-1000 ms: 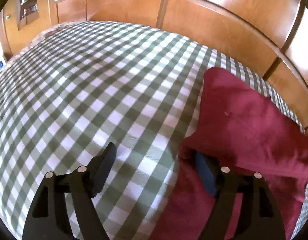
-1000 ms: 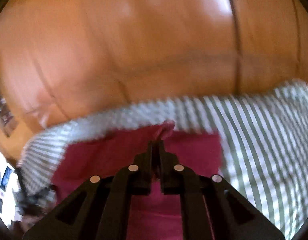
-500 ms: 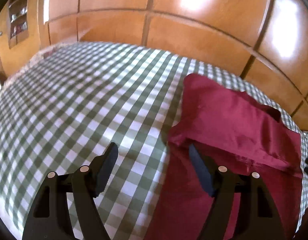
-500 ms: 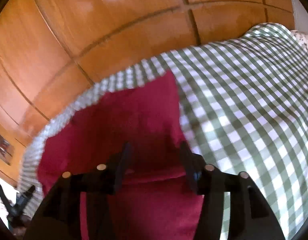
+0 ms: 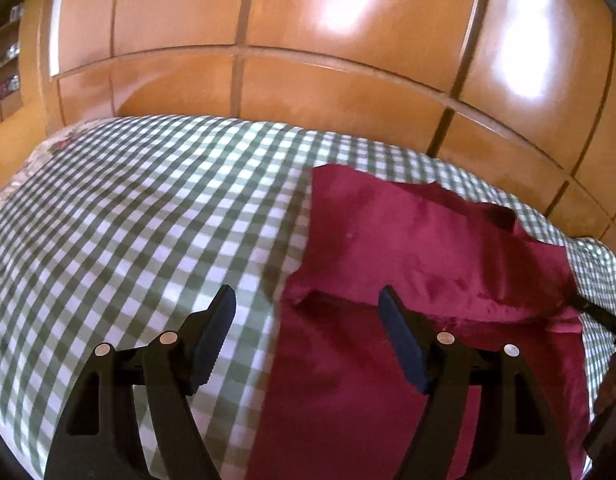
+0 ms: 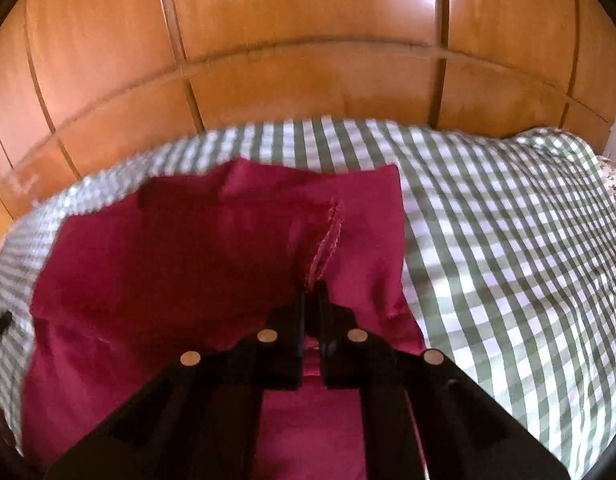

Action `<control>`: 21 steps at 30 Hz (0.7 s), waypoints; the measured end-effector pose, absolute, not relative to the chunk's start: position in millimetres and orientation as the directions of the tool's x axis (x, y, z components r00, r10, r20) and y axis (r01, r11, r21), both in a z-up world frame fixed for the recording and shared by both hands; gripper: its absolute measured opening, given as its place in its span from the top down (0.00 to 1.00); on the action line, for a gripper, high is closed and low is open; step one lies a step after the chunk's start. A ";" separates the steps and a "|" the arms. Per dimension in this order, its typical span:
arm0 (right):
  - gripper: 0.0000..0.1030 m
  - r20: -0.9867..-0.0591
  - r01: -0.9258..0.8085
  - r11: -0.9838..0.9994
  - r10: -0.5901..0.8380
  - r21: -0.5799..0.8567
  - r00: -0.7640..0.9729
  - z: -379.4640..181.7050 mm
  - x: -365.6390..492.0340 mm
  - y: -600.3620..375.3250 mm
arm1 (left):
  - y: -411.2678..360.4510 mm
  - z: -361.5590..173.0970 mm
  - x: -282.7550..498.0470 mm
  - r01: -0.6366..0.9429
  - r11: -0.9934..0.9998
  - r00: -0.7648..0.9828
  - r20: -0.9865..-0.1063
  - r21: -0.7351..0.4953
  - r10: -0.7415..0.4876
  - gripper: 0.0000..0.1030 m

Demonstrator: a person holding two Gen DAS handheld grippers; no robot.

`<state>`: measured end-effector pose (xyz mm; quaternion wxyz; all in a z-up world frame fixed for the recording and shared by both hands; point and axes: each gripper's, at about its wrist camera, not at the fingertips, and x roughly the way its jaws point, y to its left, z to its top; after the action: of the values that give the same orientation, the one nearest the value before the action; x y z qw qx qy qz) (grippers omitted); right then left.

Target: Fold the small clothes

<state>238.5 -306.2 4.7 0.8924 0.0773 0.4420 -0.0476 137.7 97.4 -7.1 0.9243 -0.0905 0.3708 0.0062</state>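
A dark red garment (image 5: pixel 408 264) lies partly folded on the green-and-white checked cloth (image 5: pixel 127 220); it also shows in the right wrist view (image 6: pixel 167 264). My left gripper (image 5: pixel 305 300) is open and empty, its fingers apart above the garment's left folded edge. My right gripper (image 6: pixel 314 292) is shut on a stitched hem (image 6: pixel 330 236) of the red garment, which stands up from between its fingers.
Glossy orange wooden cabinet panels (image 5: pixel 308 72) stand right behind the far edge of the checked surface. Shelves with small items (image 5: pixel 3 64) are at the far left. The right gripper's black body (image 5: pixel 604 320) shows at the left view's right edge.
My right gripper was shut, opened half a second ago, and is now shut on the garment's hem. My left gripper stayed open and pulled back from the folded edge.
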 end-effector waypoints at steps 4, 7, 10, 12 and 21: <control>0.54 -0.796 0.224 0.968 -0.050 0.109 0.603 -2.4 231.0 -321.8 | 96.4 0.4 146.8 -0.070 0.981 0.736 -0.673 -0.183 -0.073 0.29; 0.39 -0.756 0.226 0.964 -0.041 0.143 0.653 19.0 225.5 -320.4 | 101.0 7.6 159.7 -0.071 0.975 0.742 -0.664 -0.211 -0.090 0.29; 0.38 -0.711 0.144 0.972 0.030 0.183 0.703 40.3 227.4 -300.7 | 95.4 18.8 180.6 -0.026 0.973 0.754 -0.644 -0.228 -0.131 0.29; 0.38 -0.707 0.094 0.978 0.067 0.186 0.704 44.2 239.8 -282.5 | 89.3 24.9 194.3 0.007 0.971 0.761 -0.629 -0.240 -0.160 0.29; 0.33 -0.797 0.095 0.987 0.049 0.132 0.602 -21.4 287.5 -274.0 | 52.8 -32.4 276.8 0.023 0.981 0.635 -0.755 -0.191 -0.161 0.30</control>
<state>287.5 -274.0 -21.4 0.8914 0.0805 0.4459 -0.0129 276.8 52.8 -32.4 0.9006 -0.0818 0.4239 -0.0511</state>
